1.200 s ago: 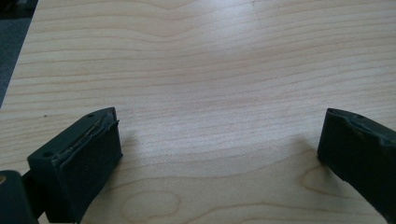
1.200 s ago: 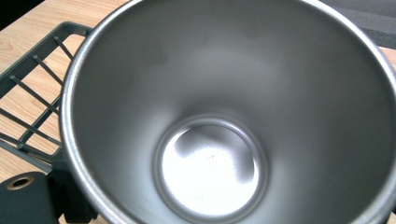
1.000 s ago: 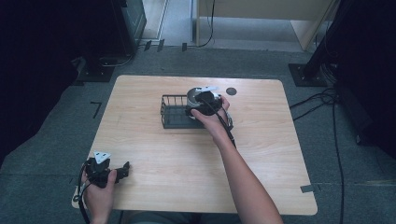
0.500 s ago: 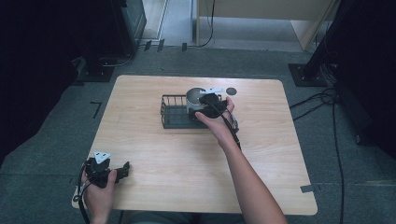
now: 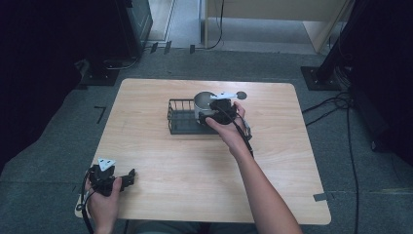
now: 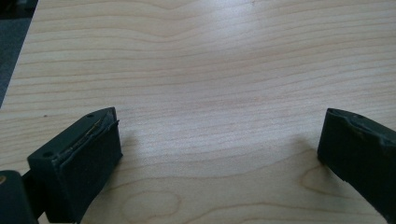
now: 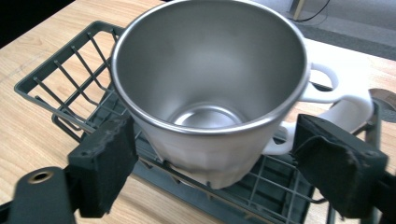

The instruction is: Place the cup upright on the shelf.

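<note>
Right now our right gripper [image 7: 212, 172] is spread wide either side of the steel mug [image 7: 210, 93] sitting tilted in the wire basket [image 7: 70, 88] mid-bench, left gripper [image 6: 219, 154] agape over bare bench, so closing off-centre w/ one pad could tip it.

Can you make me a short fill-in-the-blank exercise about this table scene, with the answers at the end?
1. The metal cup stands in a wire ____.
2. The cup's handle is coloured ____.
3. The left gripper hovers over bare table with its jaws ____.
4. The right gripper has one jaw on each side of the ____.

Missing words: basket; white; open; cup
</note>
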`<state>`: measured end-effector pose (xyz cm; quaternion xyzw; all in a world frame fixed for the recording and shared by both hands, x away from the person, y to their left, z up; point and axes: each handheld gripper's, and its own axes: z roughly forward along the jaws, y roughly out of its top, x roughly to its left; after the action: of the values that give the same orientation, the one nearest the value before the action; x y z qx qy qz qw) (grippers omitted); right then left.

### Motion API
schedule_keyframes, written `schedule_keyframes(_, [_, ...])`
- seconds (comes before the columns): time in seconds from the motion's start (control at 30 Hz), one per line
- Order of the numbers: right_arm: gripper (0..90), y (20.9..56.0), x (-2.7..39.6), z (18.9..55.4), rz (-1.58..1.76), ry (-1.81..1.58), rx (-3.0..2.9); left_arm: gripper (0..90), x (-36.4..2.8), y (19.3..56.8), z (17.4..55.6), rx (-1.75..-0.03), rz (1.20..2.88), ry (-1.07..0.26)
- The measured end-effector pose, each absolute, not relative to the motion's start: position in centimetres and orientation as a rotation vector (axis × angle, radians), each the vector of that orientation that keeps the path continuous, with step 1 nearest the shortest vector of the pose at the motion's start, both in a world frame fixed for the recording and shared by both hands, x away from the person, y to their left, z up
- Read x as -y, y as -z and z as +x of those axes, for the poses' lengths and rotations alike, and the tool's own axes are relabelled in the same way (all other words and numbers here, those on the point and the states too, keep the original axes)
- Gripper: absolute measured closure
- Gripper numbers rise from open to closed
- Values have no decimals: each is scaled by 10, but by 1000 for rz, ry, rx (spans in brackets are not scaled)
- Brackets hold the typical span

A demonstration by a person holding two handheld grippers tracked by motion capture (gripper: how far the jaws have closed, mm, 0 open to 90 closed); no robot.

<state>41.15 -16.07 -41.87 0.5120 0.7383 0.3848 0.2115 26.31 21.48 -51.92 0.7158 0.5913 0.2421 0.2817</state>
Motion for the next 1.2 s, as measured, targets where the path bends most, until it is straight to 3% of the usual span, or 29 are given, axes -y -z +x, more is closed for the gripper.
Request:
schedule_keyframes(0.37, [174,423,149,411,1477,-1018,-2017,0,-215,519,263,-1584,1918,-649])
schedule_keyframes(0.73, [30,413,168,394,1453,-1119,-2013,0,-215,519,263,-1584,1917,-649])
schedule_keyframes(1.2, [8,419,214,359,1464,-1131,-1970,0,-215,519,263,-1584,1918,-649])
